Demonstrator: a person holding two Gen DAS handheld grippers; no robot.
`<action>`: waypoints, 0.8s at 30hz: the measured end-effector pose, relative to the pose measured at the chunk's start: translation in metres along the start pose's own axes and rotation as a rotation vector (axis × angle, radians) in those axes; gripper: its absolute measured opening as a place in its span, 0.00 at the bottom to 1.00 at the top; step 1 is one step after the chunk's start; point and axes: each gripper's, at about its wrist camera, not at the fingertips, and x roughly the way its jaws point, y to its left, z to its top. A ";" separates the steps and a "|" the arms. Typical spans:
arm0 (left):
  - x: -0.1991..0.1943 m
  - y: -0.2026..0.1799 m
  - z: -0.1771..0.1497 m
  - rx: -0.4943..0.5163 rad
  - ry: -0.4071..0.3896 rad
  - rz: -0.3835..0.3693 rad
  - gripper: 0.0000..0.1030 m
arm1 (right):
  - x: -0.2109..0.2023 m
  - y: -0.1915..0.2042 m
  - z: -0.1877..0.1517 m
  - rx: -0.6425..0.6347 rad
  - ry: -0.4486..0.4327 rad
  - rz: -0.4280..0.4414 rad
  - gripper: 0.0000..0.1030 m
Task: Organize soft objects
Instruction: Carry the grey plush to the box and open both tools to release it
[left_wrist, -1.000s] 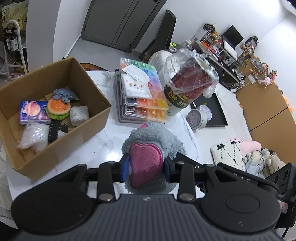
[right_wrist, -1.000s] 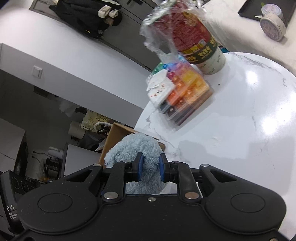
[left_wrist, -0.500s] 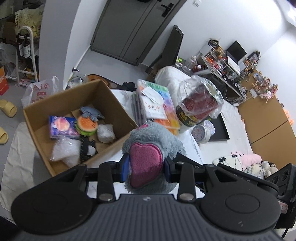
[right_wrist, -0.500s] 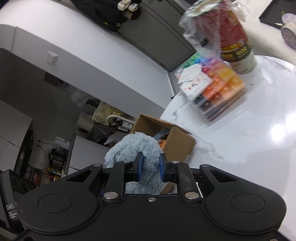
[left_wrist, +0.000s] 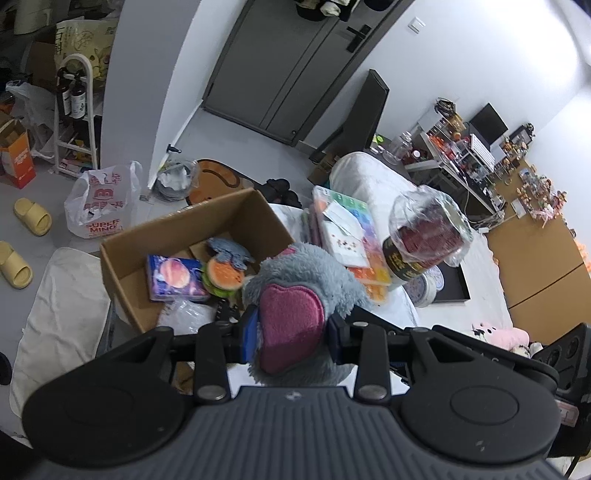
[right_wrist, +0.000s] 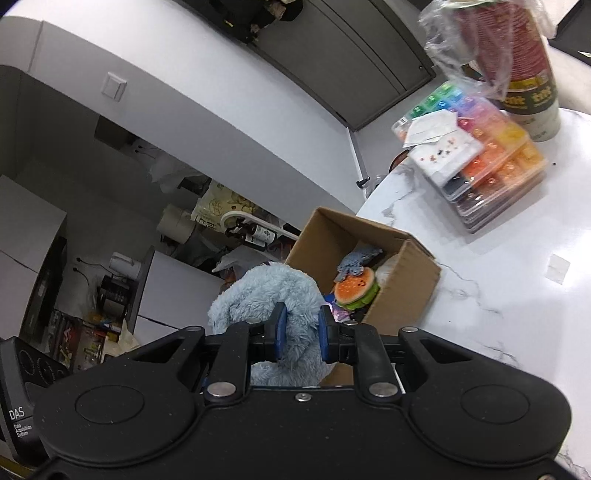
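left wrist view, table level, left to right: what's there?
cardboard box → grey plush toy held in the left hand-held gripper → stack of bead organizer cases → plastic-wrapped canister → black tray → pile of plush toys

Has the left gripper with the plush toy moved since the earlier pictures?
Yes. The left gripper, shut on the plush toy, has drawn up and back from the table; the cardboard box now sits smaller and closer to it.
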 end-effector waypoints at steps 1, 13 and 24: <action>0.000 0.003 0.002 -0.003 0.000 0.002 0.35 | 0.003 0.001 0.000 -0.003 0.003 -0.001 0.17; 0.008 0.032 0.022 -0.044 -0.001 0.024 0.35 | 0.037 0.020 0.006 -0.020 0.043 -0.008 0.17; 0.033 0.052 0.033 -0.081 0.025 0.032 0.35 | 0.063 0.020 0.011 -0.022 0.061 -0.061 0.18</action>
